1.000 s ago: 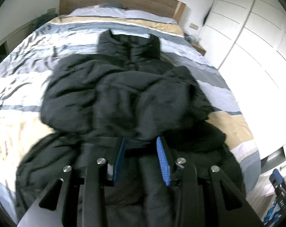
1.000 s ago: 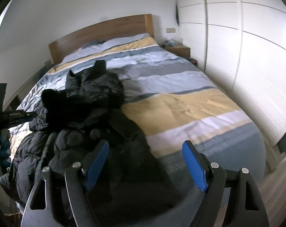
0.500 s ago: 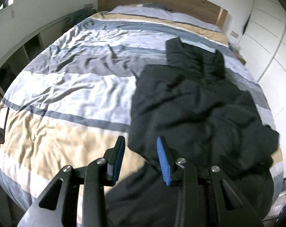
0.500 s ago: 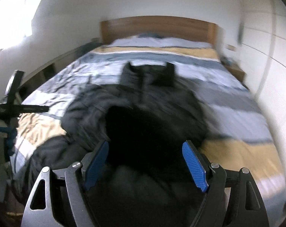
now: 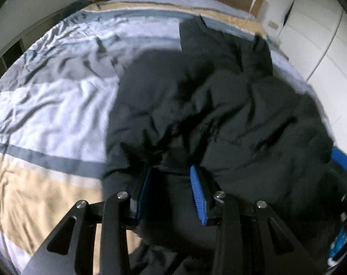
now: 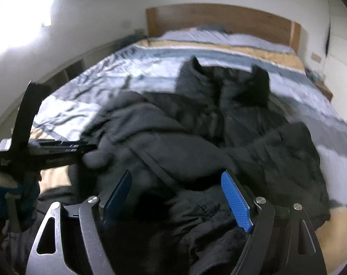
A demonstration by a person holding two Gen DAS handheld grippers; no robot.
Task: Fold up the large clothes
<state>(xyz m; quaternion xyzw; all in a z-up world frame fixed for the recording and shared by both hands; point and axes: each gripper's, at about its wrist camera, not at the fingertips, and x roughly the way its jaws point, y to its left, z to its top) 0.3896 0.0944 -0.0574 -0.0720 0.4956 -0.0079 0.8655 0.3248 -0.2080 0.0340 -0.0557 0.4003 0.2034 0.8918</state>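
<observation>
A black padded jacket lies rumpled across the striped bed cover, its collar toward the wooden headboard. The left gripper hangs low over the jacket's near edge with its blue pads partly apart; dark cloth shows in the gap, but whether the pads pinch it I cannot tell. The right gripper stands wide open above the jacket, grasping nothing.

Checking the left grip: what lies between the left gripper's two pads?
In the left wrist view, dark fabric of the black jacket fills the gap of the left gripper; whether the pads pinch it is unclear.
</observation>
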